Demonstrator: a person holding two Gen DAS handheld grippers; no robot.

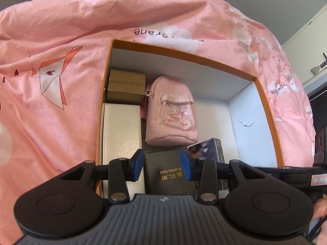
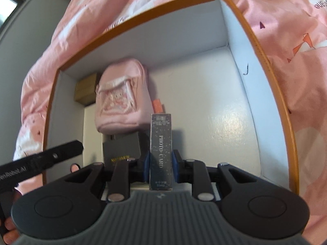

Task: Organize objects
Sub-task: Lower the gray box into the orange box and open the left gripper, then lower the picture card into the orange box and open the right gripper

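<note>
An open orange-rimmed storage box (image 1: 265, 102) with a white inside lies on pink bedding. My left gripper (image 1: 162, 160) is shut on a dark grey box with gold lettering (image 1: 167, 175), held low over the near part of the storage box. My right gripper (image 2: 161, 162) is shut on a dark speckled photo card box (image 2: 161, 143), which stands on its narrow edge over the storage box floor (image 2: 214, 112). The same card box (image 1: 208, 149) shows just right of the grey box in the left wrist view. The grey box (image 2: 122, 149) shows left of the card box in the right wrist view.
Inside the storage box, a gold box (image 1: 126, 87) and a white box (image 1: 122, 130) line the left wall, beside a pink mini backpack pouch (image 1: 171, 112). A small orange item (image 2: 158, 106) lies behind the card box. Pink bedding (image 1: 61, 81) surrounds everything. The box's right half is bare.
</note>
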